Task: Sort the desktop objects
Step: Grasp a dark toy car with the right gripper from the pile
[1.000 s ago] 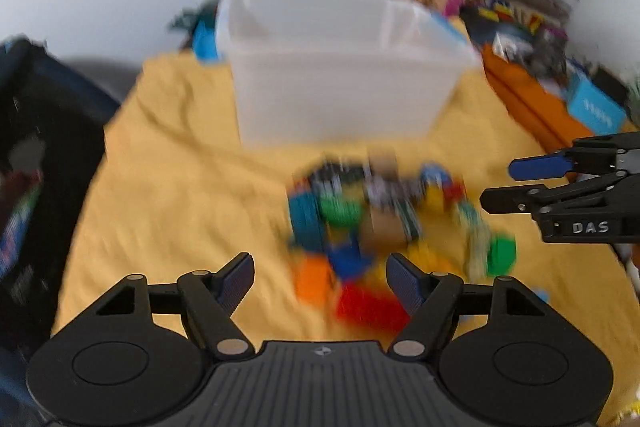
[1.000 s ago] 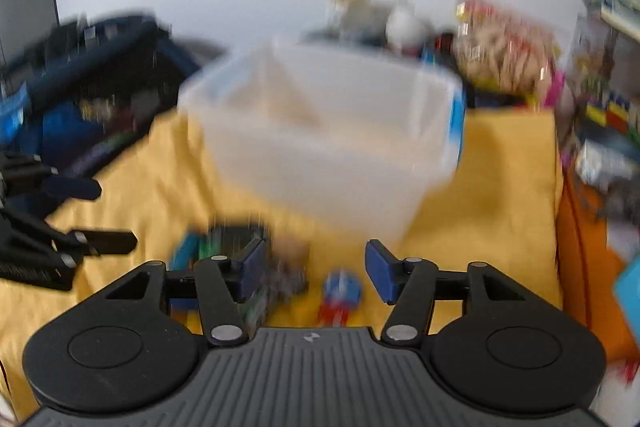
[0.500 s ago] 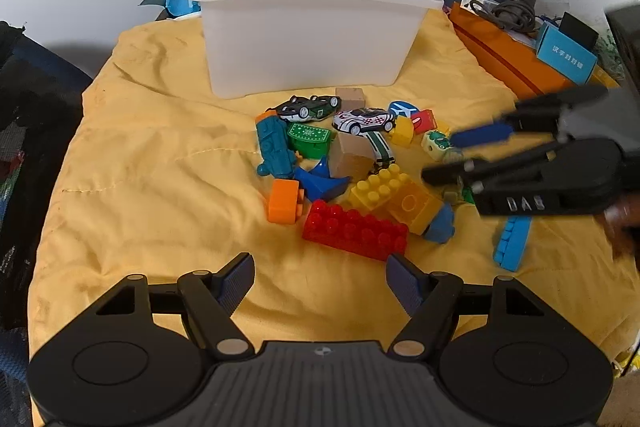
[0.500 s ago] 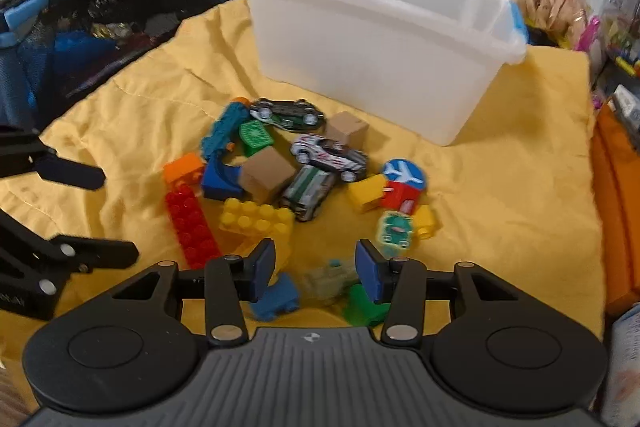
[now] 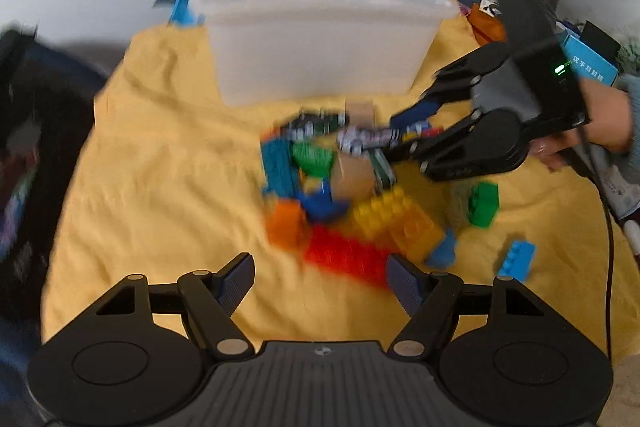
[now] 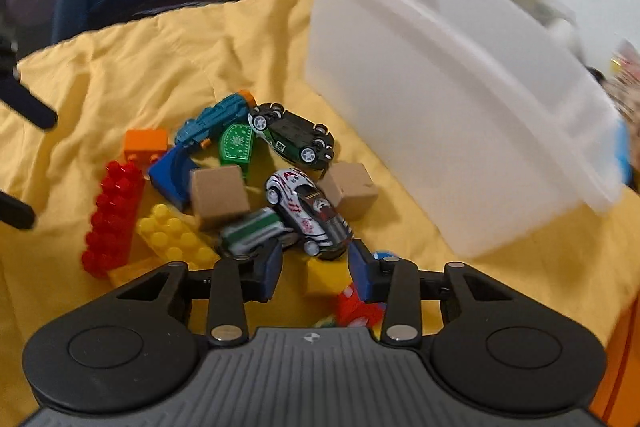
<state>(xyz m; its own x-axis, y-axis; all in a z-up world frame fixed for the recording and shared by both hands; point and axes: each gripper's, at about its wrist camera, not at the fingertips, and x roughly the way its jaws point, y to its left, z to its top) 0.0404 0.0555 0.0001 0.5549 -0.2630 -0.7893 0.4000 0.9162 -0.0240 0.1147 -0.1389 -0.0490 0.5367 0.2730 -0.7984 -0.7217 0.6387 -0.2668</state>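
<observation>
Your yellow cloth (image 5: pixel 160 187) covers the whole work surface, wrinkled at the left. At its far side stands the translucent white plastic bin (image 5: pixel 320 39), upright and open at the top; in the right wrist view the same bin (image 6: pixel 460 115) fills the right half of the picture.

Just near of the bin lies the heap of toys. The long red studded building brick (image 6: pixel 110 215) lies at the heap's left edge, with the yellow studded brick (image 6: pixel 176 235) touching it on the right. Two plain brown cubes sit in the heap, one (image 6: pixel 220 197) at the middle and one (image 6: pixel 352 189) nearer the bin. The dark green toy car (image 6: pixel 292 135) lies on its roof, wheels up, at the far side of the heap. A small green brick (image 5: pixel 484 205) and a light blue brick (image 5: pixel 518 261) lie apart on the right.

Your right gripper (image 6: pixel 314 267) is down at the white toy car with red and black markings (image 6: pixel 306 211). Its jaws have just been closing, and the car's near end sits at the gap between them, but you cannot tell whether the pads press on it yet.

Your left gripper (image 5: pixel 320 277) hangs over the near cloth with its jaws spread wide and nothing between them.
</observation>
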